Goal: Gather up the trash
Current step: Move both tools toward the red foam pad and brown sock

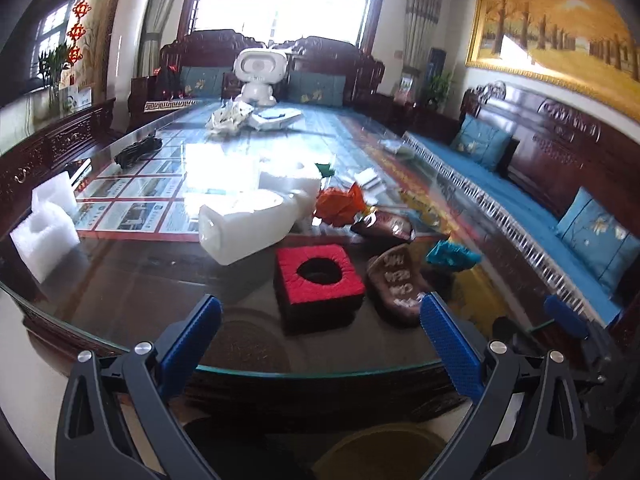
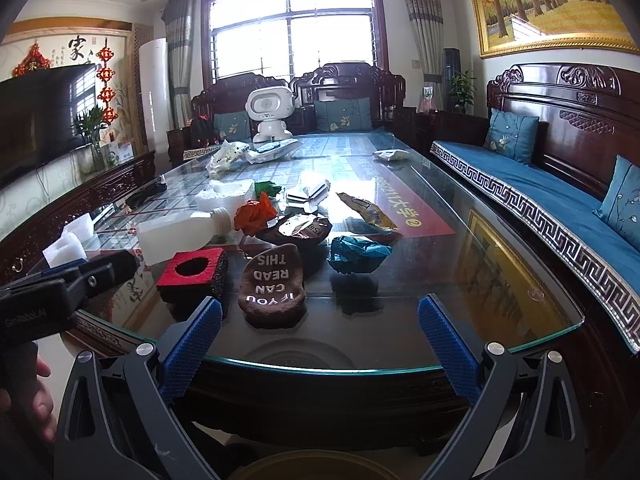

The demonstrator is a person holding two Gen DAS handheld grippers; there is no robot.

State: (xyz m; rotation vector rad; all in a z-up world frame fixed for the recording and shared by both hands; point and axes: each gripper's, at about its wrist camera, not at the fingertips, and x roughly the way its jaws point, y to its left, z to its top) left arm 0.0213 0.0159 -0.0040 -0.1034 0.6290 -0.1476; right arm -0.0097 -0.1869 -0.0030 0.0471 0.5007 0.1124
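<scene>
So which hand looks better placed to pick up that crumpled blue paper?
Probably the right. Its open tool faces the blue paper almost straight ahead, while from the left tool the paper sits off to the right, beyond the sock.

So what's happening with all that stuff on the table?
A person is holding two grabber tools, the left gripper and the right gripper, both open and empty, just in front of the glass table. Nothing is picked up yet. Closest to them lie a red foam block, a brown sock, a crumpled blue paper and a white bottle.
</scene>
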